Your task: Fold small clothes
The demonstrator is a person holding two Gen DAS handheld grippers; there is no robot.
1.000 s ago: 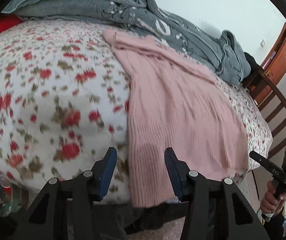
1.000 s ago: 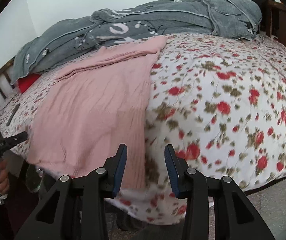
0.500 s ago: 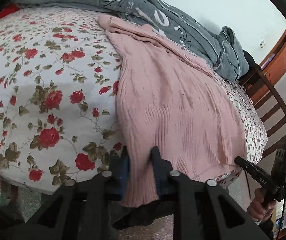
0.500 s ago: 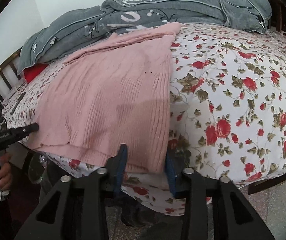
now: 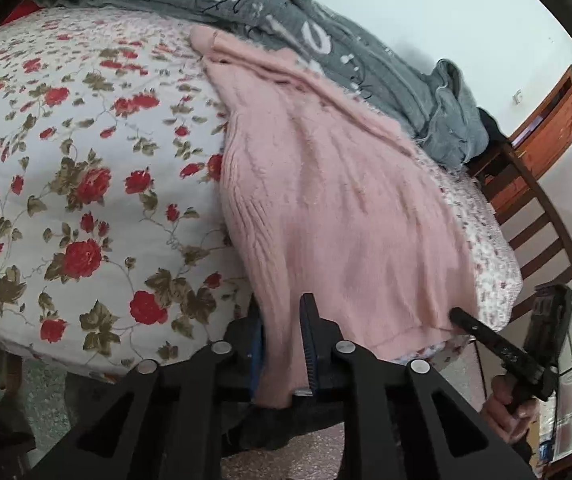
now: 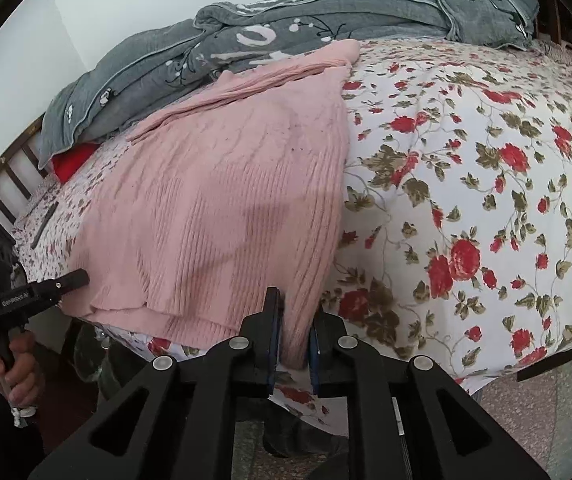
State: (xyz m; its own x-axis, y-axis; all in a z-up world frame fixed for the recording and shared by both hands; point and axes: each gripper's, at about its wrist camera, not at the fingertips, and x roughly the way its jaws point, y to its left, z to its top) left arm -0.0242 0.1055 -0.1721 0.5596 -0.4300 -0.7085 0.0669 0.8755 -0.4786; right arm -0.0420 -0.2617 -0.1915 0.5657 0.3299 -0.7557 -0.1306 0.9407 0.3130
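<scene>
sweater (image 5: 337, 208) on bed (image 5: 86, 200), blanket (image 5: 325, 40) behind it

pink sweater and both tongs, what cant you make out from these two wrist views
- Left wrist view: the pink sweater hem corner is hidden between the left tongs.
- Right wrist view: the other hem corner is hidden by the right tongs.
- Both views: the sweater's far end is tucked against the grey blanket, so its neckline cannot be seen.
- Right wrist view: a thin dark object on the floral sheet is too small to identify.

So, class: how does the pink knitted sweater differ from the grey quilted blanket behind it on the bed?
The pink sweater is ribbed and plain; the grey blanket carries white print. The sweater lies spread flat, its hem over the bed's edge; the blanket is bunched at the far side. Only the sweater is gripped. Both rest on the floral sheet.
</scene>
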